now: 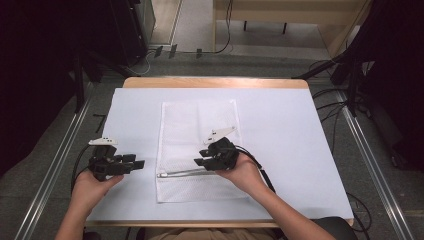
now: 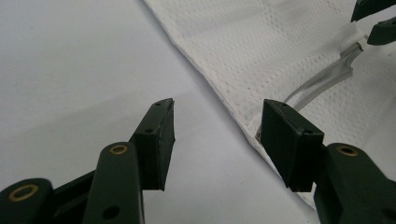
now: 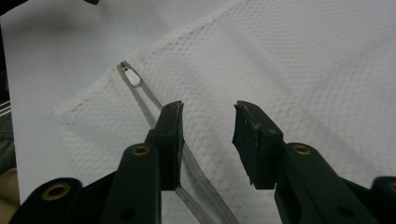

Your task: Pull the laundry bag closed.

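The left gripper (image 1: 136, 164) is wide open and holds nothing, near the table's (image 1: 300, 130) left edge. The right gripper (image 1: 201, 157) is open too, over the mesh bag (image 1: 192, 125) in the middle, near its zipper (image 1: 180, 173).

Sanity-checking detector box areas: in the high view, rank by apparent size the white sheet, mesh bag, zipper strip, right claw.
1. white sheet
2. mesh bag
3. right claw, with its body
4. zipper strip; partly hidden under the claw, so ranks 3 and 4 are unsure.
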Tool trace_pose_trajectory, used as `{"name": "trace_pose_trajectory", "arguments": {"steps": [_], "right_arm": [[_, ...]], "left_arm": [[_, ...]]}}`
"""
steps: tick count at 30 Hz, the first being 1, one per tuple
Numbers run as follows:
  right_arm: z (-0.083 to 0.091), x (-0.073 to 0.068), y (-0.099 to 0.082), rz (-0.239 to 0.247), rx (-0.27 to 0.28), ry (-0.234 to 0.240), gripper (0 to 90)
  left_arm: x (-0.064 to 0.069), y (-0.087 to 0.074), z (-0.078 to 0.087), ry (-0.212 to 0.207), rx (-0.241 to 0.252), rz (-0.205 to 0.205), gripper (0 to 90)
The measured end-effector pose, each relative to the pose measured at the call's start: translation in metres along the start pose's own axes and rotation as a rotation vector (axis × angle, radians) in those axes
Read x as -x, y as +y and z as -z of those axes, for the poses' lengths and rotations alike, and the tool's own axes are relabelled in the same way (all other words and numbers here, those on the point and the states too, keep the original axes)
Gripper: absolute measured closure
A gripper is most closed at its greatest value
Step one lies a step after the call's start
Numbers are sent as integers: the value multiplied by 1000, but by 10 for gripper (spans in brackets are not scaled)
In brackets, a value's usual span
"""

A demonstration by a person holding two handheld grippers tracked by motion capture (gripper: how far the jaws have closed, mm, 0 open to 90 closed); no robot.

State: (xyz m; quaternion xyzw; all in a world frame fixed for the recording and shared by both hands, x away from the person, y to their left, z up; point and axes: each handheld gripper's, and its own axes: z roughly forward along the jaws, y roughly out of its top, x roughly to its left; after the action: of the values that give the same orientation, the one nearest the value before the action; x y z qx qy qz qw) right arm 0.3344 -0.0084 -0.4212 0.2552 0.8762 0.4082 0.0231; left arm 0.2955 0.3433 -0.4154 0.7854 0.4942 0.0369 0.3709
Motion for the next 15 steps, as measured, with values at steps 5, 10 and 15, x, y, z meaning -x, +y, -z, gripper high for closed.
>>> {"name": "trace_pose_trajectory", "arguments": {"steps": [5, 10, 15], "right_arm": [[-8, -8, 6, 13, -1, 18, 644], [-14, -12, 11, 28, -2, 28, 656], [-21, -16, 15, 33, -5, 46, 687]], "left_arm": [[0, 1, -1, -2, 2, -3, 458], [0, 2, -2, -3, -5, -9, 472], [-1, 3, -2, -3, -2, -12, 472]]}}
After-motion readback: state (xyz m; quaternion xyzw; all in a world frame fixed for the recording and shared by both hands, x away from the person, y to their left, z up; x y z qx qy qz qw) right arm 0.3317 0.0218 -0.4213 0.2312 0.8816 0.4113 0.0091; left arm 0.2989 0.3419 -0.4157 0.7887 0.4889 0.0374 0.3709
